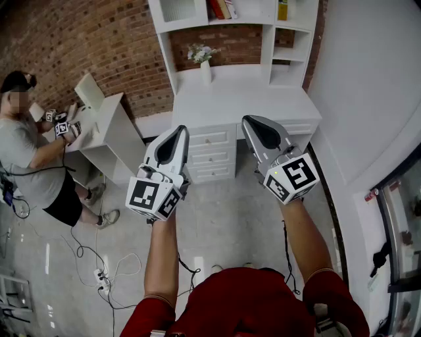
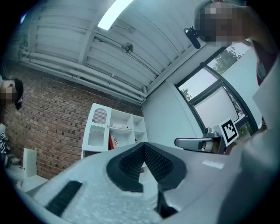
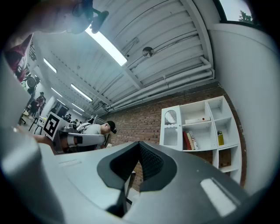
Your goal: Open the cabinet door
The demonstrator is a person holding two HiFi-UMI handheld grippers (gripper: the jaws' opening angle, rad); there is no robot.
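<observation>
Left gripper and right gripper both closed, empty. Tall white wooden shelf unit holds red books; white vase holds flowers.

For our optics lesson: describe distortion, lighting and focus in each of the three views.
Head view: evenly lit, sharp, edges bowed. Left gripper view: fisheye, dark corners, ceiling lamp glaring, left gripper soft up close. Right gripper view: same fisheye, bright lamp strip, cabinet door crisp.
</observation>
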